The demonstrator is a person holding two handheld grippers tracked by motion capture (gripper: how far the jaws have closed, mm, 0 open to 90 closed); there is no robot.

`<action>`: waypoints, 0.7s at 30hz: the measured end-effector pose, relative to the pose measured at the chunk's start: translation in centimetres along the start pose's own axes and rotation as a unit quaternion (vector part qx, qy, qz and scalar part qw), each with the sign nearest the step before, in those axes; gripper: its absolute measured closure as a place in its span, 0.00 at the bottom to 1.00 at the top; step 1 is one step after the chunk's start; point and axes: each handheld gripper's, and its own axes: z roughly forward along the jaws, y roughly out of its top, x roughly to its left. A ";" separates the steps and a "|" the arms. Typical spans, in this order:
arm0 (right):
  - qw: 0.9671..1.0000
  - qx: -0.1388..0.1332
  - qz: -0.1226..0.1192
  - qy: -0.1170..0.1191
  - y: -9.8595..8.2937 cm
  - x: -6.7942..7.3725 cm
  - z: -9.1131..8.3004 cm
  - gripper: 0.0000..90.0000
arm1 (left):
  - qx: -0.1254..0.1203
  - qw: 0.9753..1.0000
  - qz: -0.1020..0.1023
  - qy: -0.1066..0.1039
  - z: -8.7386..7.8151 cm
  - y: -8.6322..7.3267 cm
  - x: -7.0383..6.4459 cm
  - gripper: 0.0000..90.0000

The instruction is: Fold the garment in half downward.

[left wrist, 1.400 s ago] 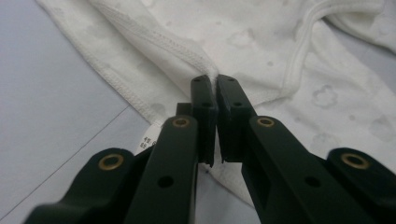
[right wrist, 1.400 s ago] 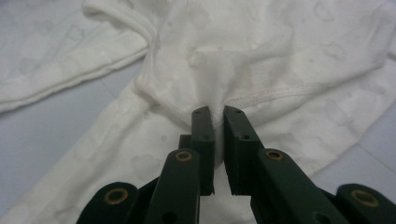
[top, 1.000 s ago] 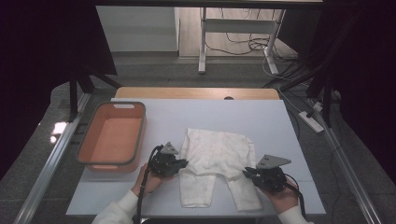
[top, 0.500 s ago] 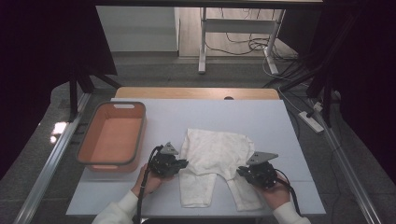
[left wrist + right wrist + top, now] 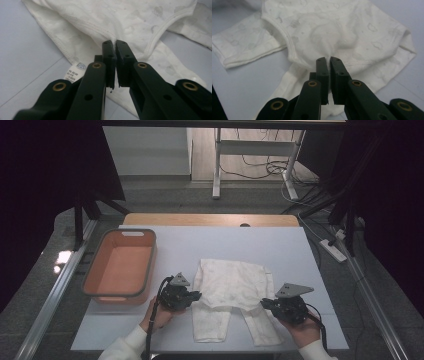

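On the white table [image 5: 300, 250] near its front edge lies a white garment [image 5: 231, 295], folded over at mid-length. Left gripper [image 5: 196, 295] pinches the fold's left end, jaws pressed together on cloth. Right gripper [image 5: 263, 303] likewise clamps the fold's right end. Both hands low, pointing inward toward each other. Orange bin [image 5: 120, 265] sits left.

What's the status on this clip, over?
Left gripper and right gripper shut on white garment, one each side. Garment partly folded on table. Orange bin left, clear.
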 end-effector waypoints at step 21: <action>0.999 0.016 -0.010 0.032 -2.7 2.7 -2.0 0.95 | 0.011 1.000 0.012 -0.026 -1.5 -2.8 -3.1 0.95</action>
